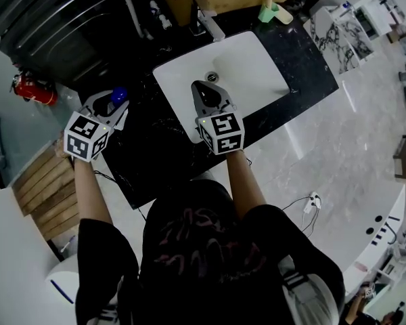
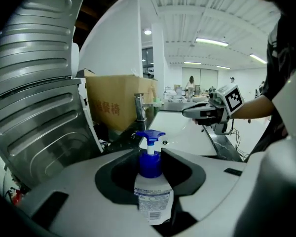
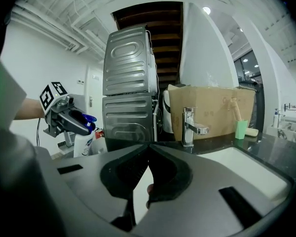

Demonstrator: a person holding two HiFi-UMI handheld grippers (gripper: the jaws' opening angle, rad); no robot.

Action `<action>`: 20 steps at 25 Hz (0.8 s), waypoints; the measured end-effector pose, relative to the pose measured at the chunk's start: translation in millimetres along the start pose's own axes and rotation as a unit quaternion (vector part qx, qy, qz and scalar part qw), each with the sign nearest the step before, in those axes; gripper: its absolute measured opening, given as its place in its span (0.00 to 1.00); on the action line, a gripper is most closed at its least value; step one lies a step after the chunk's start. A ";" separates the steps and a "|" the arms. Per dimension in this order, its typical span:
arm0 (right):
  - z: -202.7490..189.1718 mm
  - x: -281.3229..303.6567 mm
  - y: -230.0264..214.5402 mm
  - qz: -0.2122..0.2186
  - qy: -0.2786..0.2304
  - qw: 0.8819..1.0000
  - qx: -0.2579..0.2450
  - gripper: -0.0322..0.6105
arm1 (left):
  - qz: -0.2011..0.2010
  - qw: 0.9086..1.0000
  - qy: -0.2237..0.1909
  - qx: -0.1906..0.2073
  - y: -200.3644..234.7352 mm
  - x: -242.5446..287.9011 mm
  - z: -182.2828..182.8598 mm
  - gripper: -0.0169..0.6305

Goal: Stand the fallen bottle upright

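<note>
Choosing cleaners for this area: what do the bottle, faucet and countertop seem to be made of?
Bottle: likely plastic, white body, glossy blue pump.
Faucet: polished metal, probably chrome-plated, with mirror-like reflections.
Countertop: black speckled stone or an imitation, with a glossy sheen.

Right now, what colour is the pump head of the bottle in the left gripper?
Blue pump head on a white pump bottle; clearest in the left gripper view.

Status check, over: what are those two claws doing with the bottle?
Left claw shut on bottle, held upright. Right claw shut, empty, over sink. Nothing blocking.
</note>
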State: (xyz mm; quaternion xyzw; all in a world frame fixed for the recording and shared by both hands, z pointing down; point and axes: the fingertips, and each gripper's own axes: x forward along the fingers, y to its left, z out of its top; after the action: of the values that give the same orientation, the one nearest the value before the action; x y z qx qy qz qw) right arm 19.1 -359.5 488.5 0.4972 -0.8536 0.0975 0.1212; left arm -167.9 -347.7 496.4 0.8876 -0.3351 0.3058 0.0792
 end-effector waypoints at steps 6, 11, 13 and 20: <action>4.9 1.1 23.0 0.010 -0.003 1.000 -0.008 0.07 | 0.026 0.999 -0.038 -0.023 6.3 -28.2 -9.4 0.25; 4.4 2.6 41.8 0.020 -0.001 1.000 -0.016 0.07 | 0.045 0.997 -0.054 -0.043 9.7 -46.8 -21.1 0.26; 4.9 3.7 49.4 0.025 -0.001 0.999 -0.020 0.07 | 0.050 0.996 -0.058 -0.049 11.6 -53.2 -26.5 0.26; 6.7 7.1 67.5 0.033 0.000 0.999 -0.031 0.07 | 0.058 0.994 -0.069 -0.058 14.3 -60.9 -34.2 0.26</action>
State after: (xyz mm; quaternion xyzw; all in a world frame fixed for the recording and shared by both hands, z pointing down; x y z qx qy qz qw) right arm -43.9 -334.4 481.2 0.4650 -0.8720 0.0753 0.1330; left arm -229.6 -313.5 486.5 0.8798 -0.4074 0.2280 0.0891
